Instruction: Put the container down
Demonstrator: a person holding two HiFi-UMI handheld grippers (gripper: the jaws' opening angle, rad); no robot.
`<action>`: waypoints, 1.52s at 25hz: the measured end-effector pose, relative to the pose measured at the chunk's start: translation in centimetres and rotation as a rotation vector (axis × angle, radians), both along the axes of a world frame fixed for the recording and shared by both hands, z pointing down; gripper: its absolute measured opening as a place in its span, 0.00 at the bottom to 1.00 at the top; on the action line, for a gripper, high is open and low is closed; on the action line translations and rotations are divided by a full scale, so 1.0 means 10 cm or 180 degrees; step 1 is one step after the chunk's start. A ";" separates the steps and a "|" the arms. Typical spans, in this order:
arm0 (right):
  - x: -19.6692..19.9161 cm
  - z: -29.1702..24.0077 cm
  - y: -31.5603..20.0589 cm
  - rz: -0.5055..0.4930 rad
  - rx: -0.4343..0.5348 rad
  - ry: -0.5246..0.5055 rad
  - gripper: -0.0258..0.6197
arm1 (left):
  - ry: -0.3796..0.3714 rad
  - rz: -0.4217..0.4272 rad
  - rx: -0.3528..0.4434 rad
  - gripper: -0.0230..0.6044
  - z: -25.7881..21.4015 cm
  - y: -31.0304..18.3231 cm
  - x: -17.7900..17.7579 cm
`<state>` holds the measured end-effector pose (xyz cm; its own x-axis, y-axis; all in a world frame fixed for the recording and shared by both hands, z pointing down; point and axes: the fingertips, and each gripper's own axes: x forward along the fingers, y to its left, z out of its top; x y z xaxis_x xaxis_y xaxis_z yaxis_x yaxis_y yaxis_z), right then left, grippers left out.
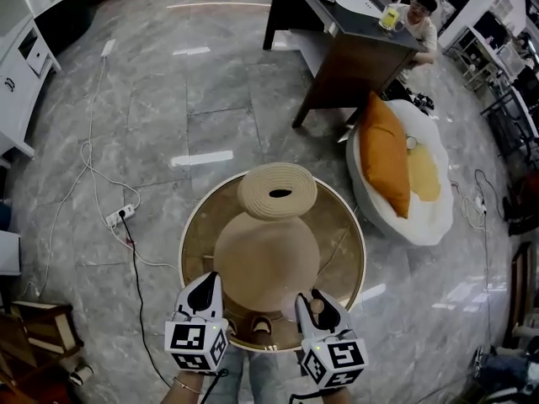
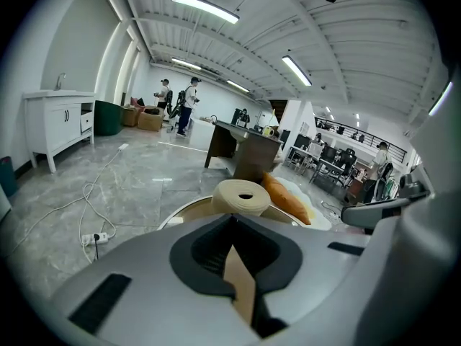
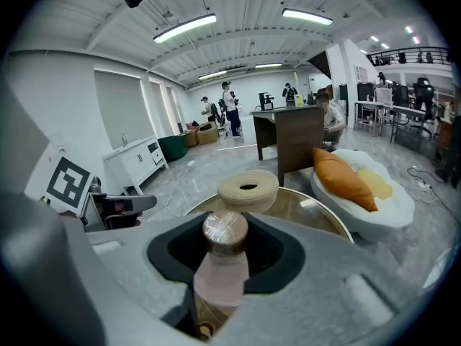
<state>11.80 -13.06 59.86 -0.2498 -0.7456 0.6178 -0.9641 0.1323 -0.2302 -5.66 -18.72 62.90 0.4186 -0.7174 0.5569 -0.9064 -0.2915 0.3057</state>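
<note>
Edge of the mat [image 1: 266,263], it seems, is pinched in the closed left gripper [image 1: 205,283], at the surface's [image 1: 363,259] near rim. Just inside that rim the right gripper [image 1: 320,303], jaws wide, clamps the bottle [image 3: 220,272]; ease it down upright, seat its base flat, then release.

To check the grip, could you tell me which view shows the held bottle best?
The right gripper view: the bottle fills the centre, clamped by the right gripper. The head view shows only its cap; the left gripper view misses it.
</note>
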 end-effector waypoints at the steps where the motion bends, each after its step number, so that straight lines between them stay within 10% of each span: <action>1: -0.01 0.05 -0.01 -0.0016 -0.0004 0.0006 0.23 | 0.0008 -0.0023 -0.0004 0.03 0.05 0.00 -0.01; 38: 0.05 1.15 -1.31 -0.0258 0.0044 0.0364 0.23 | -0.0112 -0.0112 -0.0226 0.03 0.83 -0.20 -0.19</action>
